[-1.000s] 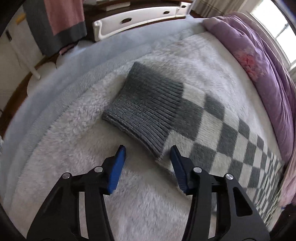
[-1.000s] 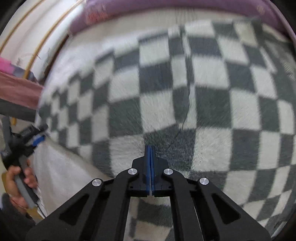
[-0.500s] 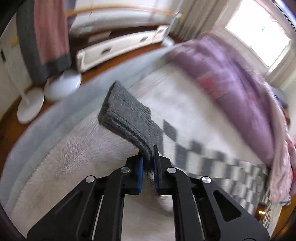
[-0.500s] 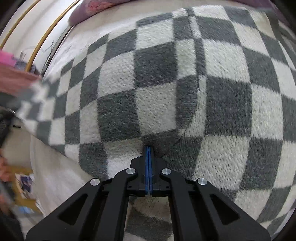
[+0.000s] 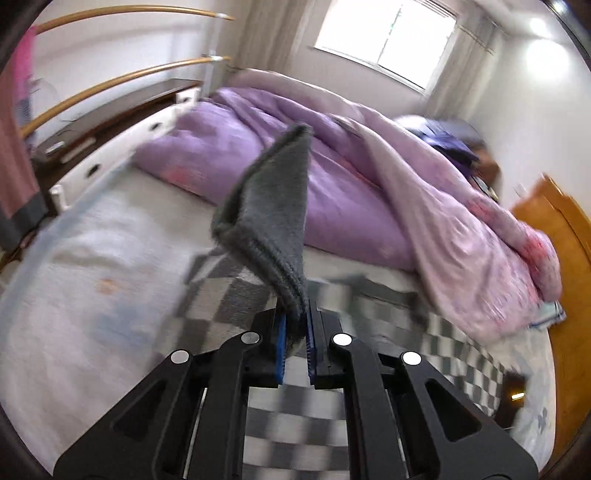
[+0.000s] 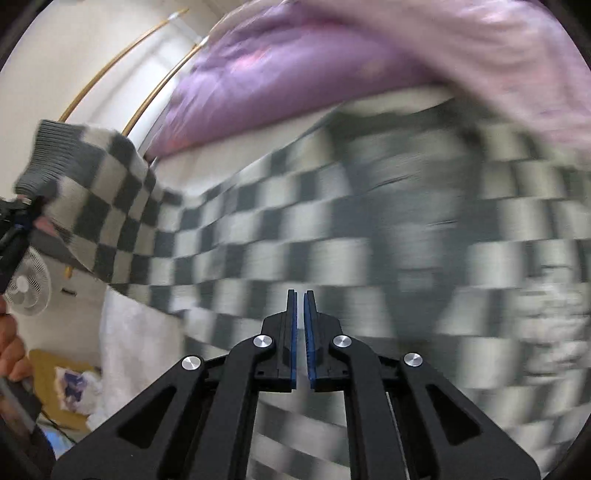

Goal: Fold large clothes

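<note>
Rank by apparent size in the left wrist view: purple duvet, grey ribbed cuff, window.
1. Purple duvet, clearly largest.
2. Grey ribbed cuff, enlarged by nearness: it is clamped in the left gripper.
3. Window, far off and similar in area; unsure.

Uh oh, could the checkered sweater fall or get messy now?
Maybe. The left gripper pinches only the edge of the grey cuff, so the lifted sleeve could slip out. The right gripper has its jaws slightly apart and seems to hold nothing, so the checkered sweater might slide or bunch on the bed.
</note>
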